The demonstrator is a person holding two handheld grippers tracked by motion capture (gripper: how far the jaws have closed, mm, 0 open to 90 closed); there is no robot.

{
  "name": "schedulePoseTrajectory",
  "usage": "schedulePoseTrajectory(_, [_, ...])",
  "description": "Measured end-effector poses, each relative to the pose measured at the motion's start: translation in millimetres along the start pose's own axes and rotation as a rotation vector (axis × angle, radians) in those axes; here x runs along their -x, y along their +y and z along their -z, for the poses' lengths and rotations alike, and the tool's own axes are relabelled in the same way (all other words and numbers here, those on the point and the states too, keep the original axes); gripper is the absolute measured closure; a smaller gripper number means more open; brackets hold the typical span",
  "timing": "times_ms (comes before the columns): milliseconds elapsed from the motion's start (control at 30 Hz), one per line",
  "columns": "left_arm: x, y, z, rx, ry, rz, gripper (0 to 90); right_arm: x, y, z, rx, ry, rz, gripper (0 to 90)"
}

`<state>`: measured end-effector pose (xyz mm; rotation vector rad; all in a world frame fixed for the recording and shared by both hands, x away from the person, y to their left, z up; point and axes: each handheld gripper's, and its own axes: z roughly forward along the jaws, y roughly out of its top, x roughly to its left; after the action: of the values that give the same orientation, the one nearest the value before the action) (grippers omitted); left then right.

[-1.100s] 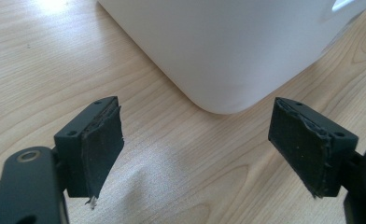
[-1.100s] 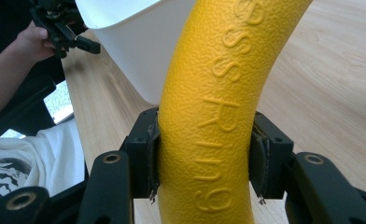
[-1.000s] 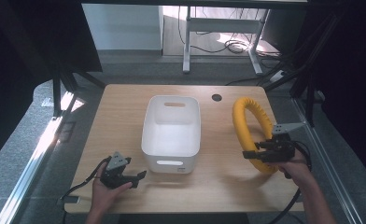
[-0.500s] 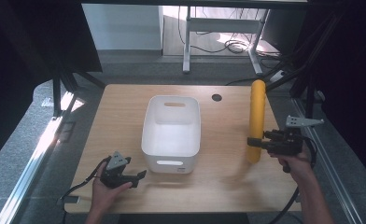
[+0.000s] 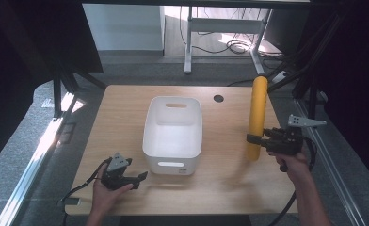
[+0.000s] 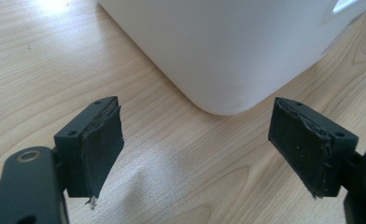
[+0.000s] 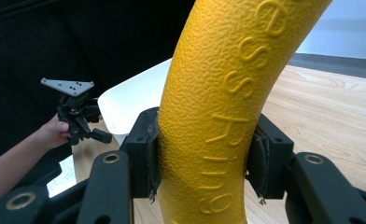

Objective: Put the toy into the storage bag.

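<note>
We saw the right gripper [image 5: 252, 138] clenching a yellow foam tube [image 5: 257, 113]; the left gripper [image 5: 136, 179] rested released beside the white bin [image 5: 173, 129].

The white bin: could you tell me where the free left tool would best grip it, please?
Probably the bin's near short wall, at the handle slot facing the person. The open left tool lies just left of that corner, so it could come from the near side, one jaw over the thin rim.

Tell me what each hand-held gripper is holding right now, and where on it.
The right hand-held gripper clamps the yellow foam ring near its lower end. The left hand-held gripper is open, holding nothing, beside the white bin.
</note>
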<state>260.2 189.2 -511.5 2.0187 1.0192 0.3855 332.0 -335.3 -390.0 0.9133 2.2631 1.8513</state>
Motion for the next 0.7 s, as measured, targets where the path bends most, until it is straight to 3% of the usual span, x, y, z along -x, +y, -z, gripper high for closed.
schedulePoseTrajectory(200, [0.1,-0.1,-0.5,-0.002,-0.002,0.0,18.0,-0.3,0.1,0.1,0.001,-0.014,-0.002,51.5])
schedulePoseTrajectory(467, [0.3,-0.1,-1.0,-0.005,-0.004,0.0,18.0,-6.8,1.4,-2.4,0.054,-0.04,0.007,51.4])
schedulePoseTrajectory(700, [0.4,0.2,-1.1,0.003,-0.012,0.007,18.0,-19.3,5.0,-21.3,0.108,-0.063,0.019,51.4])
